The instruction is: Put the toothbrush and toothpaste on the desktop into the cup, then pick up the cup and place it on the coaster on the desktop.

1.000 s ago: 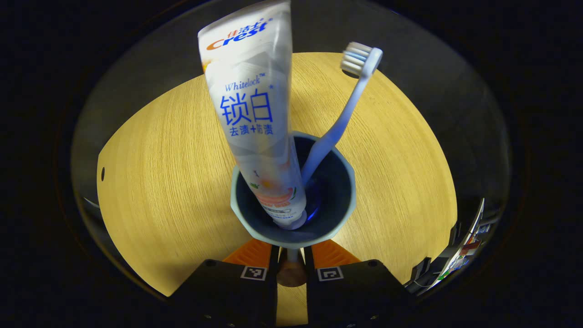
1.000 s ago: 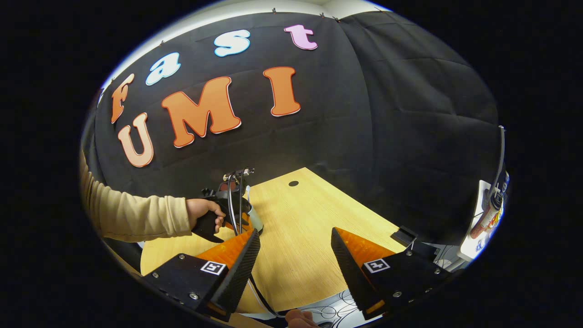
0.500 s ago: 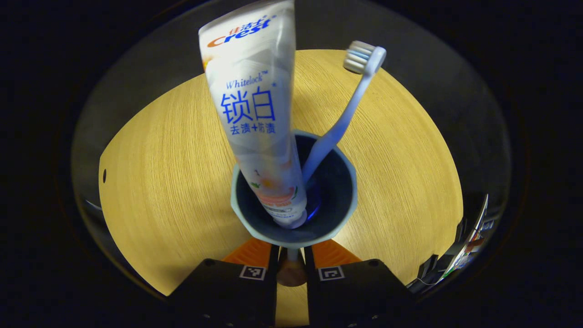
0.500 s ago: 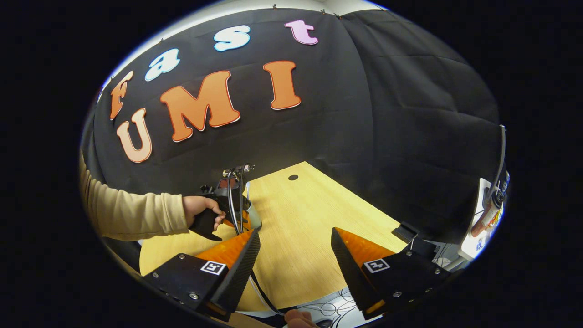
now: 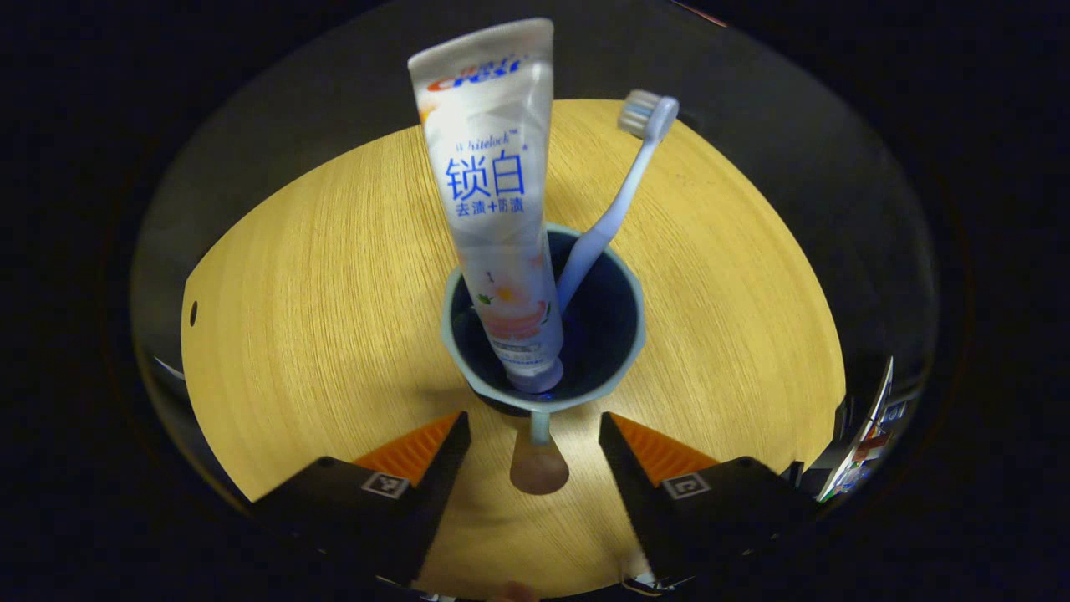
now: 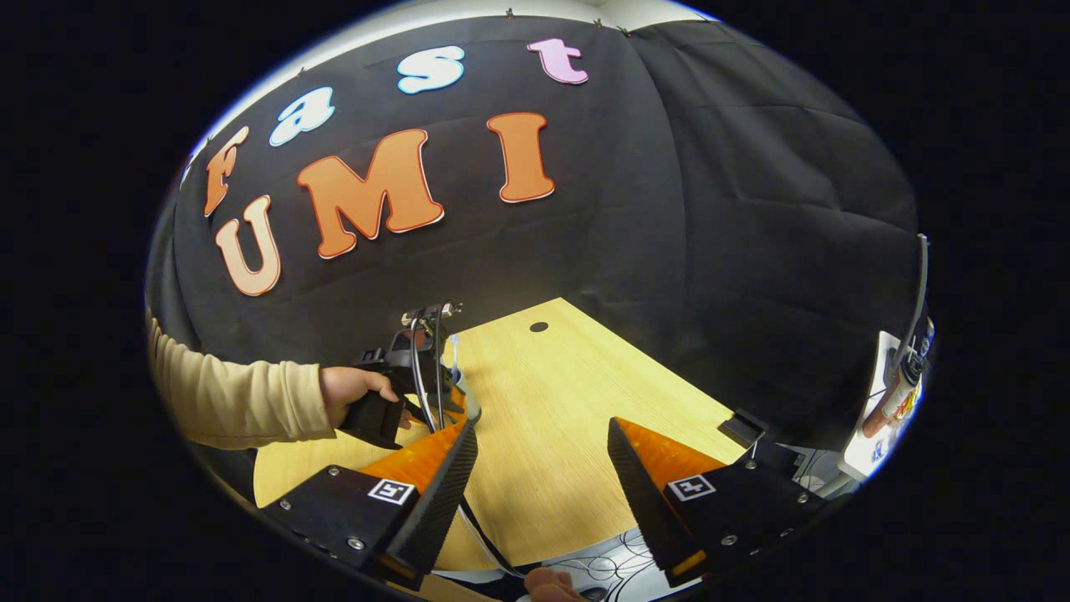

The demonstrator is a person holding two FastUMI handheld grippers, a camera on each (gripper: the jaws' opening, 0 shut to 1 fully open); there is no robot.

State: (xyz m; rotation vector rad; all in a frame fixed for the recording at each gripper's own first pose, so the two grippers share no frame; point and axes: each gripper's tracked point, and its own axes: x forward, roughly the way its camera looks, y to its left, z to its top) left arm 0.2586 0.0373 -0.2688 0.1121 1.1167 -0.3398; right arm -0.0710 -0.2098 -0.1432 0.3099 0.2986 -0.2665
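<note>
Left gripper open, clear of the pale-blue faceted plastic cup holding white toothpaste tube and light-blue toothbrush on the wooden counter; I'd retreat straight back, avoiding its handle; right gripper idle, open.

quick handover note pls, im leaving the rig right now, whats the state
Left gripper: open, a finger on each side of the cup's handle, not touching it.
Right gripper: open, holding nothing, above the desk's near edge.
Things: the cup stands upright on the desk, with the toothpaste and toothbrush standing in it.
Done: both items are in the cup.
Left: check the cup sits on the coaster; I cannot tell from here. If it does not, move it there.
</note>
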